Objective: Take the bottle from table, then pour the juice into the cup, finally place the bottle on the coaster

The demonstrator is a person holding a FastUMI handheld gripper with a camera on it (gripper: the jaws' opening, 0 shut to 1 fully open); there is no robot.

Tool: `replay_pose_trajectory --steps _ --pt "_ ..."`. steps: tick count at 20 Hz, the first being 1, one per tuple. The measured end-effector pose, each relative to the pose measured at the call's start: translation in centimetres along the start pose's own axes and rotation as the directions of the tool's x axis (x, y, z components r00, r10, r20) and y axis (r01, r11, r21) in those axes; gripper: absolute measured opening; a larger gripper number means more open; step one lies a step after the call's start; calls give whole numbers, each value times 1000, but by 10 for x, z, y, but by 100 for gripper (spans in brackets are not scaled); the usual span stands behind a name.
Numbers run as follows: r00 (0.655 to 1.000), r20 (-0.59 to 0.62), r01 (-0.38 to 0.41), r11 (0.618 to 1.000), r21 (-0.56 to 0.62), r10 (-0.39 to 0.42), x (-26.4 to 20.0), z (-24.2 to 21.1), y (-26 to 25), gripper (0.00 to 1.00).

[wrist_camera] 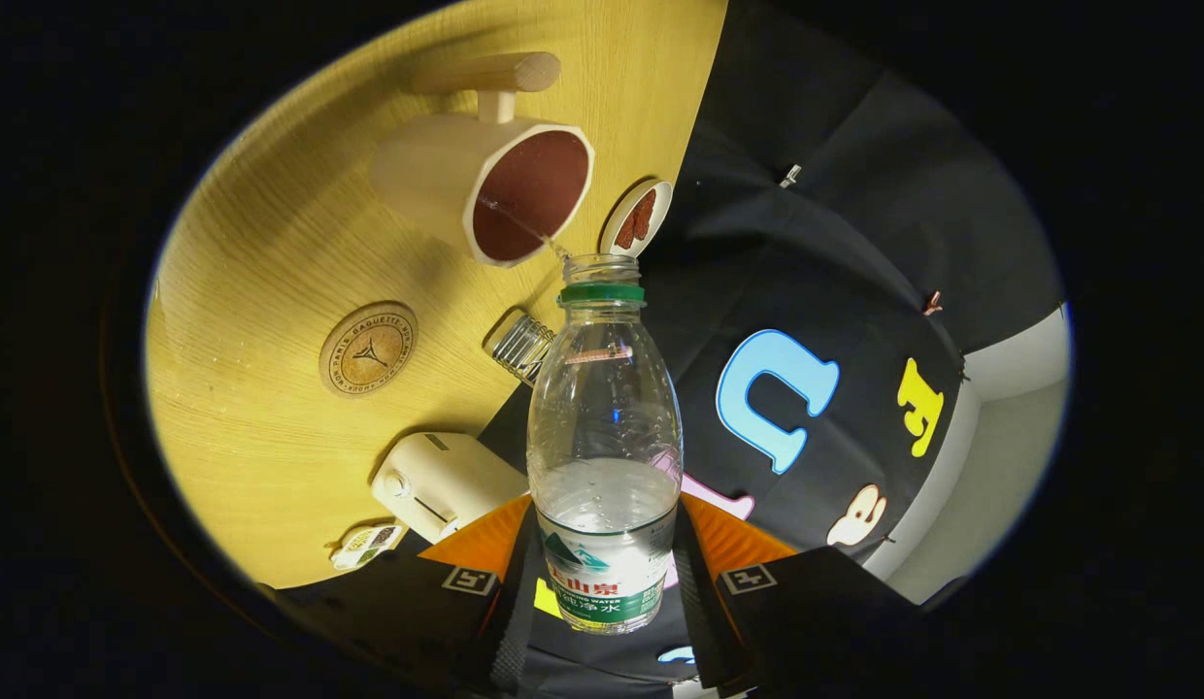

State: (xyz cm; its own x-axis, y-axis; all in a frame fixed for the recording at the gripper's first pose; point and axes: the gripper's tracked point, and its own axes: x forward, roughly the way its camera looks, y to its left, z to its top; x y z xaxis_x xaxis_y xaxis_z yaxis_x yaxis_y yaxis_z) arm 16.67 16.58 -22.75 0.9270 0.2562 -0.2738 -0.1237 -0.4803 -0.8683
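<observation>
Gripper [602, 582] clamping the bottle [604, 427] at its labelled lower body, one finger pressing on each side. Bottle lying between the fingers and reaching out ahead of them, uncapped, neck ring showing, liquid pooling in the lower part. Thin stream running from the bottle's mouth into the cup [495, 184] just beyond. Cup standing on the wooden table [272, 243], dark inside, wooden handle on its far side. Coaster [368, 349] lying on the table beside the bottle, apart from the cup. Small dish [637, 217] showing just beyond the bottle's mouth.
</observation>
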Motion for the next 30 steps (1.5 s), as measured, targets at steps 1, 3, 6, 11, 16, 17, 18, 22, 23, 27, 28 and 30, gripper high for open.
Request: replay_pose_trajectory --steps 1,3,6,11,16,17,18,22,23,27,28,30 --pt "1000 6 8 1000 -17 -8 2 0 -2 68" --pt "1000 19 12 999 -40 -12 3 -1 -6 68" --pt "999 33 25 998 -64 -23 1 -3 -13 68" --pt "999 37 32 997 -73 -29 0 -8 -17 68" --pt "998 48 36 997 -75 -33 -1 -5 -16 68" --pt "998 48 37 996 -75 -34 0 -5 -16 68" --pt "998 47 38 996 -74 -35 0 -5 -15 68" --pt "999 36 12 1000 0 -12 2 -5 -4 69" --pt "1000 29 6 999 47 -7 1 -4 0 69" --pt "999 14 -32 966 258 29 -4 10 26 69" --pt "999 17 -54 946 318 51 -5 16 35 69" --pt "997 20 -79 891 448 79 -9 23 49 70"
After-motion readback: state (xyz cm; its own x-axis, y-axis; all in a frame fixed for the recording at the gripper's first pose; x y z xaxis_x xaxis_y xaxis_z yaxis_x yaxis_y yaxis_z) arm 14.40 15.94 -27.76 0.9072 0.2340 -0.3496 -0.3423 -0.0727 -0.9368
